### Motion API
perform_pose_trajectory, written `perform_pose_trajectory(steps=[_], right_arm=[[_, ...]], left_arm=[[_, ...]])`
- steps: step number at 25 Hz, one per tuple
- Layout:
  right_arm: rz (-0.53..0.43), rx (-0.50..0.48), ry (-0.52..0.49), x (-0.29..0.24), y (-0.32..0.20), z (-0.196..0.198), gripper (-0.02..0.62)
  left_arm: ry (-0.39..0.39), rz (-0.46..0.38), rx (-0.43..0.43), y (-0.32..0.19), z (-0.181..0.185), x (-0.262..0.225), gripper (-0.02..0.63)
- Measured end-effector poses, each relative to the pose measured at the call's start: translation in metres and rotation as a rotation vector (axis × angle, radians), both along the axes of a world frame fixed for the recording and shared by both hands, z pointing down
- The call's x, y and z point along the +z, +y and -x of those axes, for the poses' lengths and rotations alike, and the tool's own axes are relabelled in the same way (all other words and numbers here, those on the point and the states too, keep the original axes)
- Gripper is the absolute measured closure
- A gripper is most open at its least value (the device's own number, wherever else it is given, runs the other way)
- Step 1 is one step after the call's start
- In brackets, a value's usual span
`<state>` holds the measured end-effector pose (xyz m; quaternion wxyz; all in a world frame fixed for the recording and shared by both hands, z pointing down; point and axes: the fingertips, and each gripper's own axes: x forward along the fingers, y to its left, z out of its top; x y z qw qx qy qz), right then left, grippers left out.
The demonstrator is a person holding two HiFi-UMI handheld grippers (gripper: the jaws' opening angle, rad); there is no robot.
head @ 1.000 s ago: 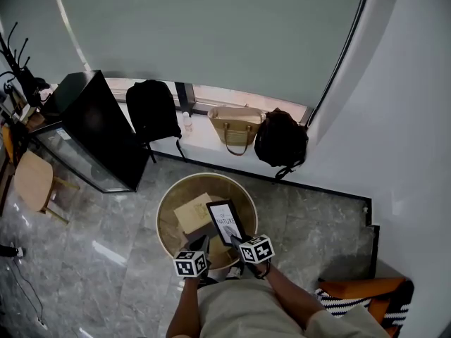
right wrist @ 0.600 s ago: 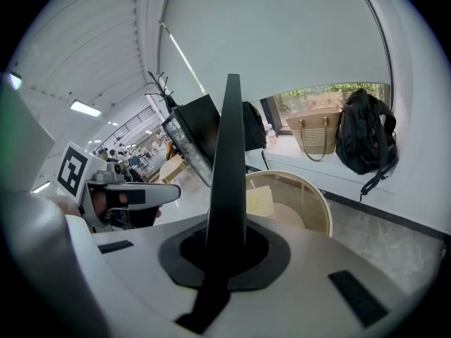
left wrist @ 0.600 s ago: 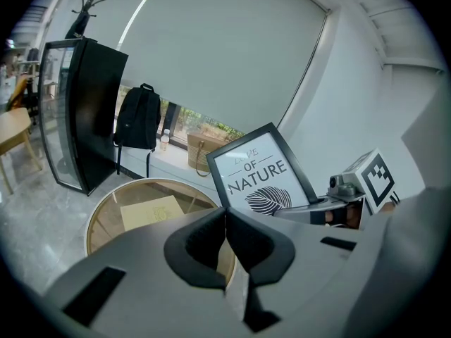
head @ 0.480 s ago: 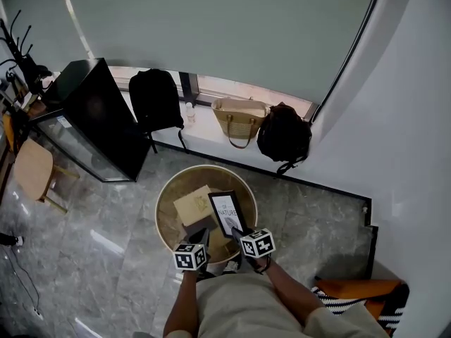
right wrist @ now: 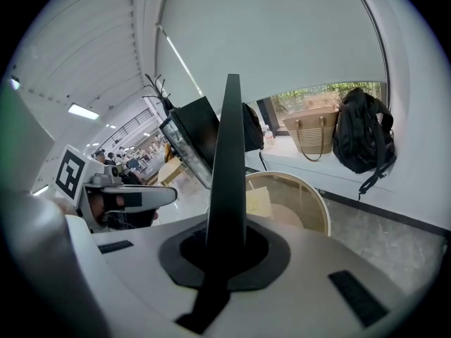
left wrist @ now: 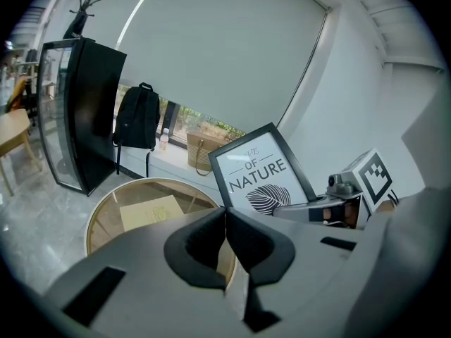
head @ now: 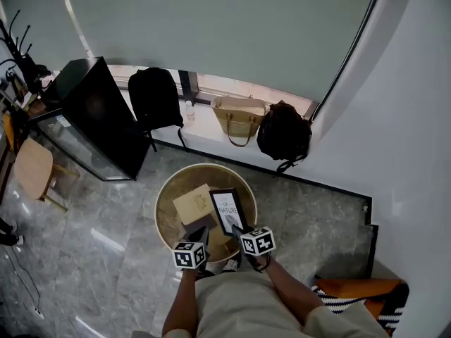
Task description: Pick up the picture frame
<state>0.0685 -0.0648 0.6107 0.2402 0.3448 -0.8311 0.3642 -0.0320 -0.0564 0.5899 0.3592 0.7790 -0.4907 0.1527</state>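
The picture frame (head: 227, 210) is black with a white print of a leaf and the words OF NATURE (left wrist: 257, 174). It stands tilted above the near edge of the round wooden table (head: 169, 189). My right gripper (head: 238, 232) is shut on the frame's lower edge; in the right gripper view the frame (right wrist: 227, 153) rises edge-on from between the jaws of that gripper (right wrist: 225, 248). My left gripper (head: 201, 235) hovers just left of the frame, its jaws (left wrist: 225, 220) shut with nothing between them.
A tan card (head: 193, 204) lies on the table. Along the window ledge sit a black backpack (head: 153, 101), a tan tote bag (head: 239, 118) and a black bag (head: 283, 136). A black cabinet (head: 91, 125) and a wooden stool (head: 34, 171) stand at left.
The head view has shifted a little. The frame stays in my right gripper in nearly the same place above the table, and the left gripper has kept still beside it.
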Motion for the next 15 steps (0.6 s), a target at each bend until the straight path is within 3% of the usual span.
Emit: perform_pose_trajectory(steps=[11, 15], right_arm=[[0.018, 0.018, -0.016, -0.0010, -0.0019, -0.0043, 0.555], [0.024, 0.024, -0.015, 0.0000, -0.0012, -0.0036, 0.555]], left_arm=[[-0.003, 0.007, 0.021, -0.0024, -0.0049, -0.0012, 0.586], [-0.055, -0.009, 0.056, -0.0027, -0.0058, -0.0025, 0.586]])
